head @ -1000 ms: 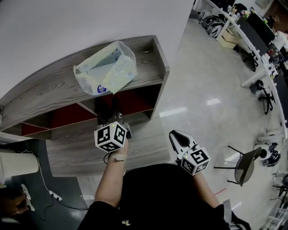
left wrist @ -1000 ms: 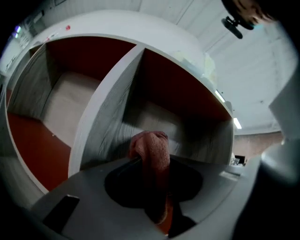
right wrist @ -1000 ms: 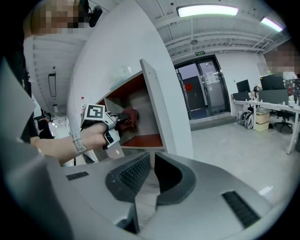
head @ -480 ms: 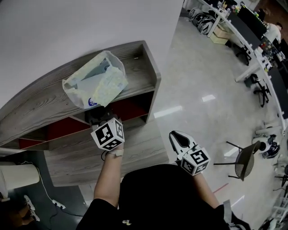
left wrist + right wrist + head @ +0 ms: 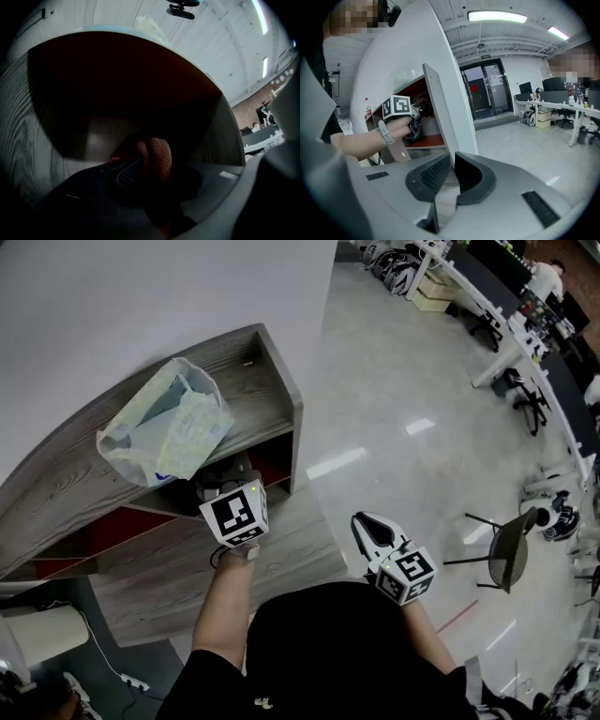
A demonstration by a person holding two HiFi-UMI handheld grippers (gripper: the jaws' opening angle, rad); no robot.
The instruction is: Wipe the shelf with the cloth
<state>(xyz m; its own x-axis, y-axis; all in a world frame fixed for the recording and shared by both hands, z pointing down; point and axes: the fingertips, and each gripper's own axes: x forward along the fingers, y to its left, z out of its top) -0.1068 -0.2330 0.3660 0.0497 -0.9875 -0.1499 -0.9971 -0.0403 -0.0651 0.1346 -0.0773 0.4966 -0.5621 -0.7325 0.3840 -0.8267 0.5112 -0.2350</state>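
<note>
Head view, far left: a crumpled translucent plastic bag (image 5: 164, 432) sits on top of the grey wood-grain shelf unit with dark red back panels (image 5: 274, 381). It is clear of the open compartments below, so it does not hinder the wiping. Just under it, the person's left arm reaches into the upper compartment at the unit's right end, and the marker cube sits at the compartment mouth.

Left gripper view gives the reason for that reach. The left tongs (image 5: 140, 171) are clenched on a bunched orange-red textured cloth (image 5: 157, 159), held low and close to the compartment floor, probably so it can be dragged across it. I cannot tell whether the cloth is touching the board. The wad sticks out past the tips, pointing inward at the dark red back panel. Its long axis runs roughly up and down between the tongs, which puts a broad folded face toward the surfaces.

Further right, the right tongs (image 5: 450, 169) hang near the person's body, outside the shelf unit's end panel and well apart from the cloth. They are drawn together with only a sliver between them and grip nothing. They seem to be parked out of the way while the left side does the work.
</note>
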